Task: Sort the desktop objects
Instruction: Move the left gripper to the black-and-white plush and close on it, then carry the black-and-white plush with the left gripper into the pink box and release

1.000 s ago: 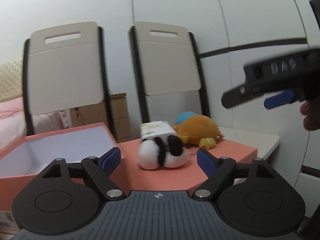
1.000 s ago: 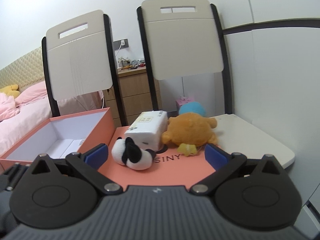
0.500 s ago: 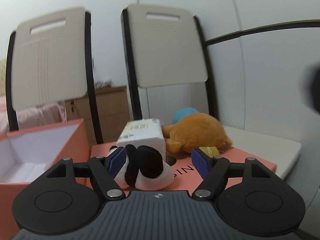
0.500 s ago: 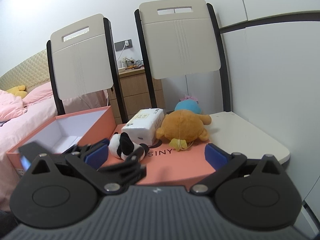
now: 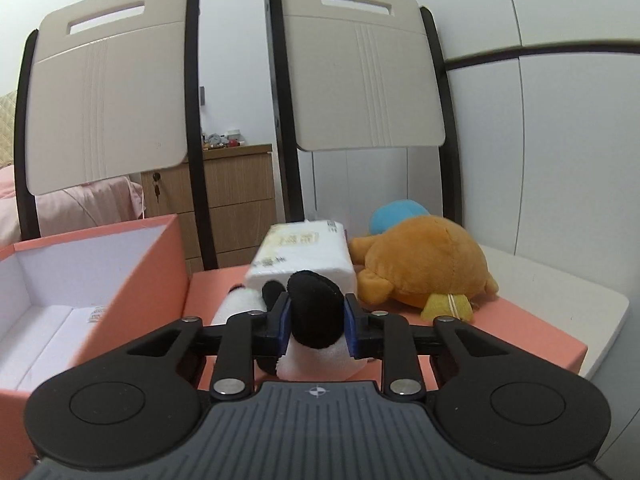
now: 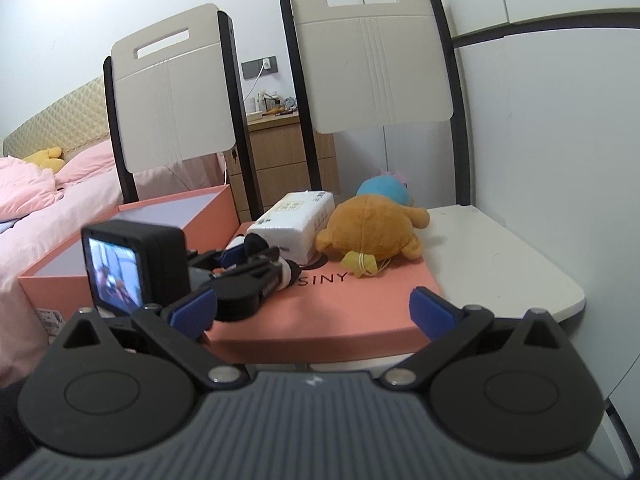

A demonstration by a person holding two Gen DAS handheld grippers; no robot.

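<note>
The left gripper (image 5: 316,322) has just closed on the panda plush (image 5: 314,312). A second ago its blue pads stood wide apart with the toy well ahead of them; now they press in on both sides of the black part of its body, and the soft fabric bulges between them. So the pick is made, and what should follow is a lift and a carry.

Taking the coral lid (image 6: 360,296) as the landmark: the panda lies on its near left part, still resting on it as far as I can tell, though the gripper hides the underside. Just behind the panda on the lid lies the white tissue pack (image 5: 302,256), close enough that it may be touching. To the right of the pack lies the orange plush (image 5: 424,264), with a blue plush (image 5: 396,216) tucked behind it at the far edge. Just off the lid's left side stands the open coral box (image 5: 120,280), white inside and seemingly the place for sorted things.

The right gripper (image 6: 312,314) hangs in front of the lid's near edge with its jaws spread wide and nothing between them; it has barely shifted and looks to be waiting.

With the box so close, the carry should be short, and the toy's softness means the hold may sag.
</note>
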